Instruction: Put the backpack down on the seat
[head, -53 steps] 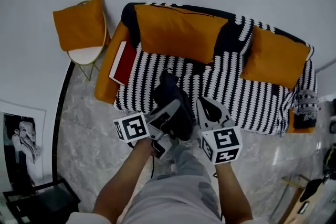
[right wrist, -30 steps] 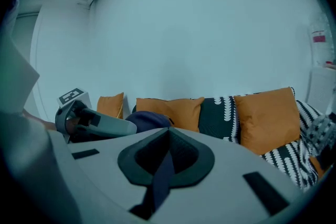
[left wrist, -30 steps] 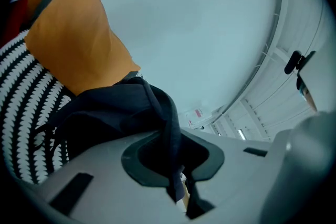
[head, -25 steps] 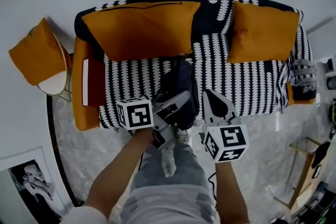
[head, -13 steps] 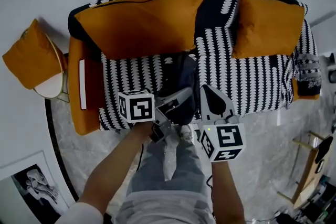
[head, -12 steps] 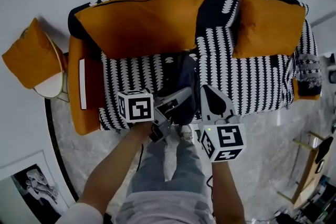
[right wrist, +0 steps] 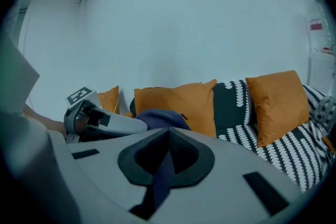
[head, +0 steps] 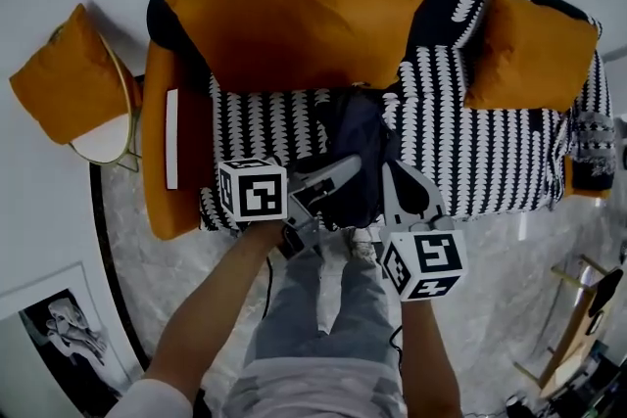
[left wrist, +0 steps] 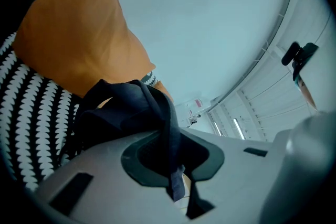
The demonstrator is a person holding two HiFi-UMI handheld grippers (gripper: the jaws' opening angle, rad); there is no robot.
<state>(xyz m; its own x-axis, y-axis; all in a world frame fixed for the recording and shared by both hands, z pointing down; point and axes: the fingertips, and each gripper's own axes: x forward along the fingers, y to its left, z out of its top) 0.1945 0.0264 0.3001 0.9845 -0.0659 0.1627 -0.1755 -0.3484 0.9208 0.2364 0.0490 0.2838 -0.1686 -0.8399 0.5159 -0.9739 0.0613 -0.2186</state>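
A dark navy backpack (head: 358, 147) is over the front middle of the black-and-white patterned sofa seat (head: 460, 162); I cannot tell whether it rests on it. My left gripper (head: 345, 167) comes in from the left, shut on a backpack strap (left wrist: 169, 128). In the left gripper view the bag's dark bulk (left wrist: 118, 107) hangs just past the left gripper (left wrist: 176, 165). My right gripper (head: 404, 183) is at the bag's right side. In the right gripper view a navy strap (right wrist: 160, 181) runs through the shut right gripper (right wrist: 167, 152), with the backpack (right wrist: 163, 117) beyond it.
A large orange cushion (head: 294, 24) and a smaller one (head: 529, 49) lean on the sofa back. A red book (head: 186, 140) lies on the orange left armrest. A round side chair with an orange cushion (head: 64, 83) stands to the left. The person's legs (head: 323, 308) stand on marble floor.
The backpack has moved with both grippers from the sofa's front edge farther in over the seat. The head view has shifted, so the sofa sits more squarely ahead.
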